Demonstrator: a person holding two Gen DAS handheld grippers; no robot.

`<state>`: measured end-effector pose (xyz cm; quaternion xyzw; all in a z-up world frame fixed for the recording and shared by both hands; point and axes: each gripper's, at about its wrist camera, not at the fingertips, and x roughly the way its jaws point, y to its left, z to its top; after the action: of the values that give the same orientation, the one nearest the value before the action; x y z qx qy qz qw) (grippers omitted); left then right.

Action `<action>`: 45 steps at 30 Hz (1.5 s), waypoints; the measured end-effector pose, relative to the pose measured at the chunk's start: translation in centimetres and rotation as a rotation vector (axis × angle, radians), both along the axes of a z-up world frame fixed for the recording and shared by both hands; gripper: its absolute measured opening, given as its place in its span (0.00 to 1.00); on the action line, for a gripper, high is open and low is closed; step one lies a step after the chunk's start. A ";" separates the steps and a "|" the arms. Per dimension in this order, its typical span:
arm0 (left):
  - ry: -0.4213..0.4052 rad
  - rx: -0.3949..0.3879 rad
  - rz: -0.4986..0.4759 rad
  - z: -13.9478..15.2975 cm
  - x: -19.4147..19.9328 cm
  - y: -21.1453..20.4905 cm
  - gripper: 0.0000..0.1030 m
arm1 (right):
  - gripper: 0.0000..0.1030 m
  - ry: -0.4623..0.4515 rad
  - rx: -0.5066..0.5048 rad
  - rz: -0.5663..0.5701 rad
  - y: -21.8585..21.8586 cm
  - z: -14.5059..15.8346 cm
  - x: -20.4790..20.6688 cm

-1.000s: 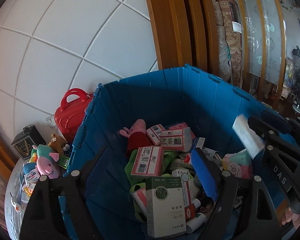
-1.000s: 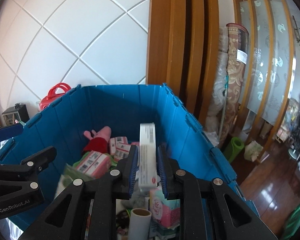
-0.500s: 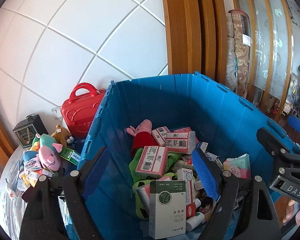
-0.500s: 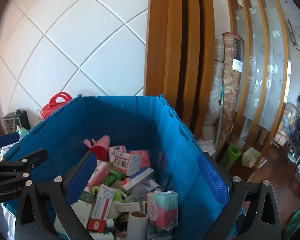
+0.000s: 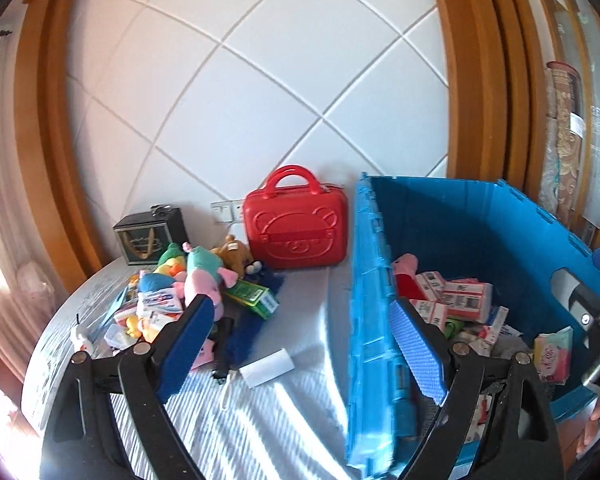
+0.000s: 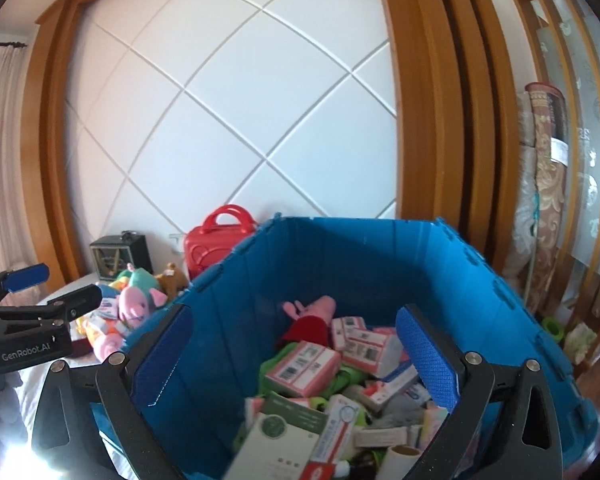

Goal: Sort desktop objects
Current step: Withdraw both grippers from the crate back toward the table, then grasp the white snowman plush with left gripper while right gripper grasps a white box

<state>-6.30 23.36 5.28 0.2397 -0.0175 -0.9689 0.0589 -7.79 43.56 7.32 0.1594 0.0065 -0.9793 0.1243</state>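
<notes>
The left gripper, jaws opening and empty, is nearer the white roll, lying crosswise just ahead; the right gripper gapes empty.

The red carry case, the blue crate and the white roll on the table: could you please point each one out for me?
red carry case (image 5: 296, 232): left wrist view, on its embossed front.
blue crate (image 6: 340, 256): right wrist view, on its inner back wall.
white roll (image 5: 266, 368): left wrist view, on its side.
</notes>
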 end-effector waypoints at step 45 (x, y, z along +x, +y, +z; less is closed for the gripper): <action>-0.412 0.191 0.545 -17.6 -1.3 -52.6 0.87 | 1.00 -0.429 0.208 0.334 -43.3 -14.1 -9.4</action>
<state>-7.56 -29.26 -12.29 0.4306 0.1263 -0.8461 0.2875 -17.22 0.21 -6.76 0.3714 0.1066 -0.8833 0.2654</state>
